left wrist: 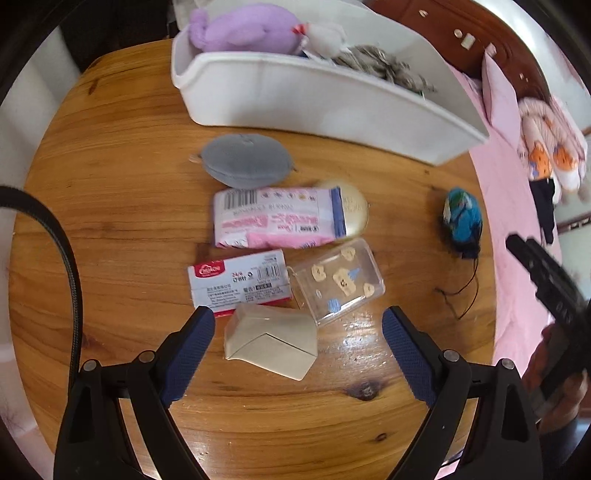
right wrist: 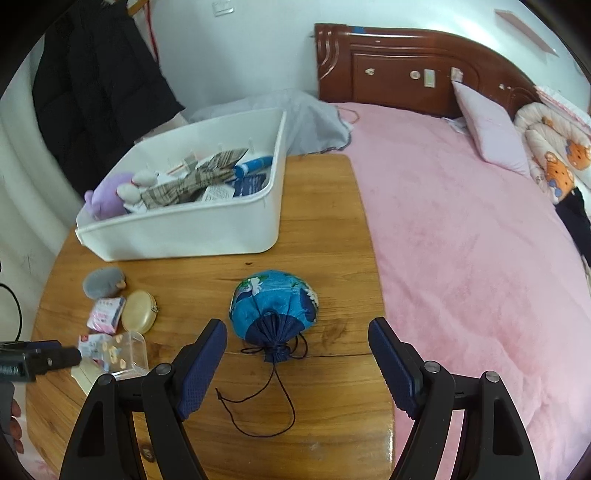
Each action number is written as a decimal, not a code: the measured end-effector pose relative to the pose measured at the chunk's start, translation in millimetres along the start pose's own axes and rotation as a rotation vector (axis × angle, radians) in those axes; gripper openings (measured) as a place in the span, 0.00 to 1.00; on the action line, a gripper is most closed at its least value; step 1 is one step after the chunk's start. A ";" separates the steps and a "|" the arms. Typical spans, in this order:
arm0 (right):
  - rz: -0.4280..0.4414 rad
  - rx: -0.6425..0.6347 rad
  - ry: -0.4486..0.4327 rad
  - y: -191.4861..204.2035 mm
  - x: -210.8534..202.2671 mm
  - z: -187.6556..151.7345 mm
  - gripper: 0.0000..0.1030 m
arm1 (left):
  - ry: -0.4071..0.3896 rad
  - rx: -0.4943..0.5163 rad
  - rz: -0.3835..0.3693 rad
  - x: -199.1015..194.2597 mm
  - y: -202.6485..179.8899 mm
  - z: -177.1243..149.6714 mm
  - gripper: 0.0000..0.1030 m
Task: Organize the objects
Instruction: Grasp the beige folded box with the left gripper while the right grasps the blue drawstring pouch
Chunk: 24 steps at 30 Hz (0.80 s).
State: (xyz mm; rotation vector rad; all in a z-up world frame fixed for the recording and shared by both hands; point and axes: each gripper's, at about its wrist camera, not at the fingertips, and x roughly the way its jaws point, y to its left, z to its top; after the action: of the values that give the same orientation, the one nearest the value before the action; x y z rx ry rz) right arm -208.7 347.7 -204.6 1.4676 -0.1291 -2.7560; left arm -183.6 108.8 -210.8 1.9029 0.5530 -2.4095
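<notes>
Setting: a wooden table [left wrist: 110, 177] pushed against a bed with a pink cover [right wrist: 461, 240], a dark wooden headboard [right wrist: 406, 62] behind it.

Left gripper [left wrist: 299, 328]: pointed steeply down over the table, jaws wide and gripping nothing — a beige folded box [left wrist: 271, 341] lies on the wood between its blue pads, closer to the left-hand one and clear of both.

Right gripper [right wrist: 297, 341]: tilted down over the table, jaws wide and empty; the neck of a blue drawstring pouch [right wrist: 273, 306] lies in the gap between the pads, touching neither, its dark cord looping across the wood toward the camera.

Loose items: a cluster just beyond the beige box — a red-and-white packet [left wrist: 240, 282], a clear plastic case [left wrist: 338, 280] with bear stickers, a pink tissue pack [left wrist: 277, 218] overlapping a gold oval case [left wrist: 354, 214], and a grey plush pouch [left wrist: 247, 160] nearest the bin.

Bin: a white plastic bin [left wrist: 314, 99] at the far side of the table, already holding a purple plush toy [left wrist: 243, 29], a plaid cloth [right wrist: 195, 181] and other small items.

Pouch: well apart from the cluster, nearer the bed-side edge of the table.
</notes>
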 end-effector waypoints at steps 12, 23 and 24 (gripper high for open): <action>-0.026 -0.098 0.061 19.6 54.5 13.6 0.78 | -0.015 0.164 0.115 19.9 -8.5 -15.9 0.91; -0.034 -0.118 0.106 33.2 80.4 12.9 0.78 | -0.008 0.292 0.185 26.6 -10.9 -28.1 0.91; -0.038 -0.119 0.112 33.4 82.3 12.6 0.78 | -0.003 0.314 0.194 27.1 -11.0 -30.8 0.91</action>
State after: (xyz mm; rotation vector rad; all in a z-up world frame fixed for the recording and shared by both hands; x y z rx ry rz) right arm -266.0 310.9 -263.0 1.6040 0.0637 -2.6506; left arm -164.2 133.4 -239.6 1.9509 -0.0168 -2.4873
